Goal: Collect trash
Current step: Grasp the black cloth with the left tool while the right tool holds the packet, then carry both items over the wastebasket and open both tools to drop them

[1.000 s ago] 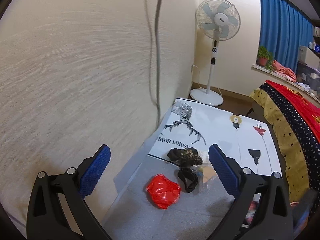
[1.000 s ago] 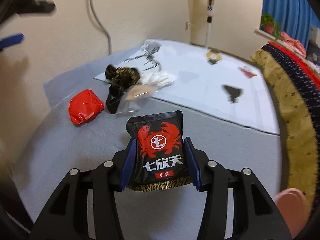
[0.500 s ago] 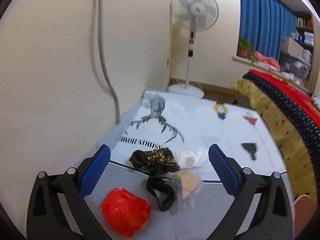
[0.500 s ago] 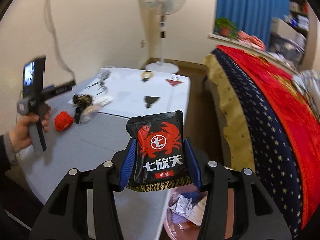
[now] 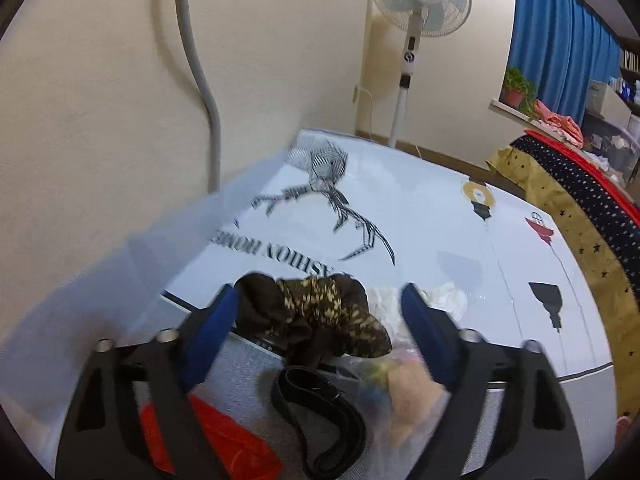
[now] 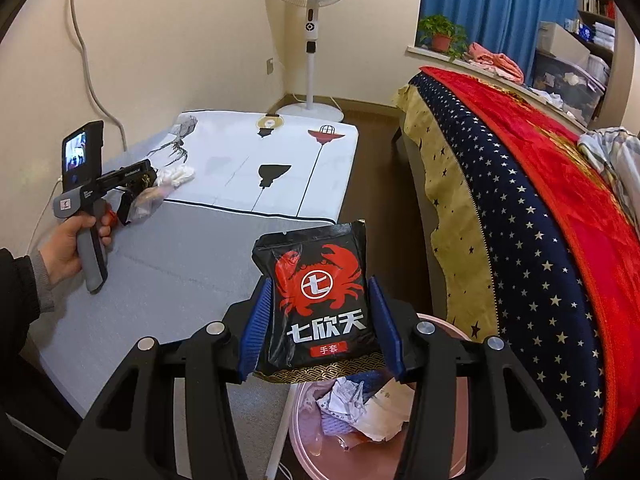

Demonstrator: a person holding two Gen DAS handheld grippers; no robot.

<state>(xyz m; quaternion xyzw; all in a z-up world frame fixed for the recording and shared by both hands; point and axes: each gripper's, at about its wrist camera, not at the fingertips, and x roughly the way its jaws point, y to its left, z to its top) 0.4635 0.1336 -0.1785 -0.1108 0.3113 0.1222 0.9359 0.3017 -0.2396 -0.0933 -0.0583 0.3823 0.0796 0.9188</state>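
Bed [image 6: 560, 208] with red and starred cover along right. Table [image 6: 168, 264] left of it, grey near part, white printed cloth on far part. Pink bin [image 6: 436, 328] on floor at table's near right corner, crumpled paper inside.

Right gripper [image 6: 322, 320] above bin, pads clamped on sides of black packet [image 6: 316, 300] with red crab print, packet upright.

Left gripper [image 5: 320, 312] low over trash pile at far left of table; jaws closing, dark patterned cloth [image 5: 312, 312] between them, left pad touching it, right pad apart. Black strap [image 5: 320, 412], clear bag [image 5: 400, 384], red wrapper [image 5: 224, 436] just nearer; white tissue [image 5: 444, 296] right of cloth.
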